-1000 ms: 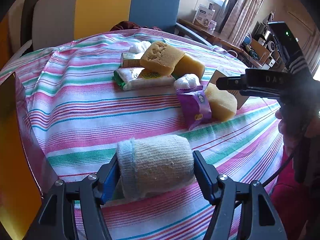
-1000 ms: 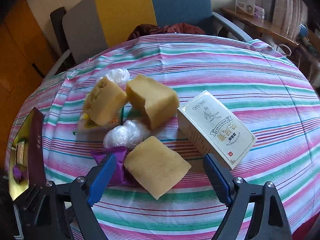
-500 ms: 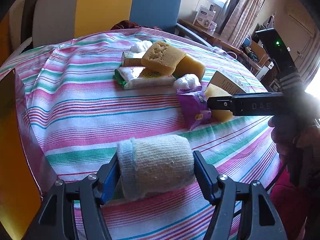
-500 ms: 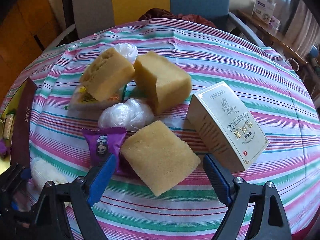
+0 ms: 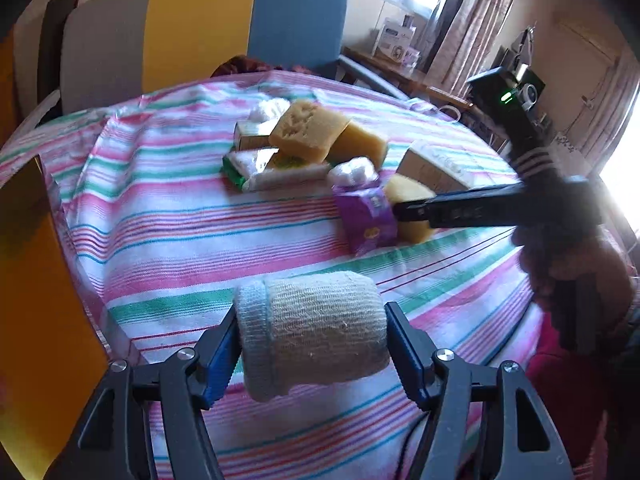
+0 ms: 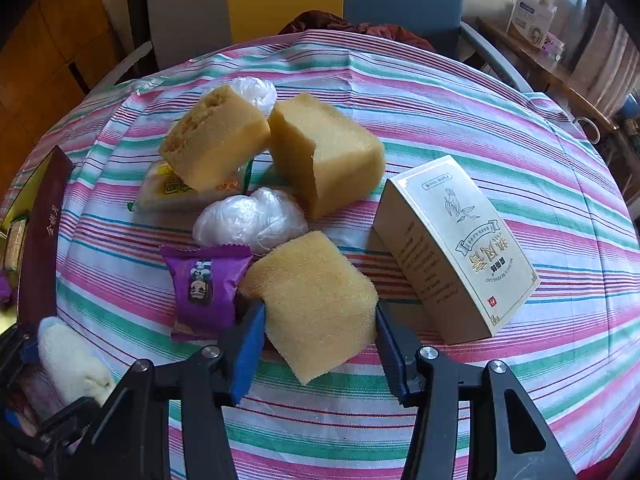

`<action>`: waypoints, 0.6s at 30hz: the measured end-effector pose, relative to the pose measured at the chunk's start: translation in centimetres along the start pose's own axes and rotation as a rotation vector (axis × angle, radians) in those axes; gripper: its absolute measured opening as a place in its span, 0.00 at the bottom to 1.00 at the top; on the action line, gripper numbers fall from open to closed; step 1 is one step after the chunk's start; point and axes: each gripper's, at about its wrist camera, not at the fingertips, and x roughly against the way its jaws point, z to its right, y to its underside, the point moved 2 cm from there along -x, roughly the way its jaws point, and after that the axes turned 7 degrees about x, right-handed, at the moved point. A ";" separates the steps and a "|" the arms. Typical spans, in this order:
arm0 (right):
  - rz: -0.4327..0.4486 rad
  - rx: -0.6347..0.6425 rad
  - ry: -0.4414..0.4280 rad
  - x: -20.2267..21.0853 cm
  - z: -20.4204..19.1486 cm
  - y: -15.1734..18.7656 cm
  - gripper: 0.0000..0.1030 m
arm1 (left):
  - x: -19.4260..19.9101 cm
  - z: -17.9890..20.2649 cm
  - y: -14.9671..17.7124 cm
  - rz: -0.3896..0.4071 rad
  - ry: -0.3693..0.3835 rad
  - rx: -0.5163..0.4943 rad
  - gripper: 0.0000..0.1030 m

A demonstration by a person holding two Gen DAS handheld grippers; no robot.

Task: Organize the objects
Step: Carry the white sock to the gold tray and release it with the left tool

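Observation:
My left gripper [image 5: 312,316] is shut on a beige rolled cloth [image 5: 320,332] with a pale blue end, held just above the striped tablecloth [image 5: 180,240]. The same roll [image 6: 68,356] shows at the lower left of the right wrist view. A yellow sponge [image 6: 312,292] lies between the blue pads of my right gripper [image 6: 319,316], whose jaws are closing, and both pads touch its sides. In the left wrist view, the right gripper [image 5: 404,210] reaches down onto that sponge [image 5: 408,192].
A purple snack packet [image 6: 204,284] lies against the sponge's left side and a gold box [image 6: 452,248] on its right. Behind are a white plastic bundle [image 6: 252,220], two more sponges [image 6: 216,144] [image 6: 324,152] and a flat packet [image 6: 172,192]. An open maroon-lidded box [image 6: 44,232] sits at the left edge.
The right gripper came down over the near sponge and its jaws narrowed from wide apart onto the sponge's sides. The left gripper still holds the roll, nearly unmoved.

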 end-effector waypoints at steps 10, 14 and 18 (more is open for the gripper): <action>0.004 0.007 0.016 0.1 -0.2 0.1 0.53 | 6.4 -2.5 -0.4 0.090 -0.019 0.053 0.67; 0.005 0.016 0.026 0.1 -0.4 0.1 0.53 | 9.7 -6.1 -0.1 0.129 -0.085 0.128 0.67; 0.005 0.023 0.034 -0.1 -0.5 0.0 0.53 | 12.6 -10.3 0.7 0.161 -0.181 0.213 0.67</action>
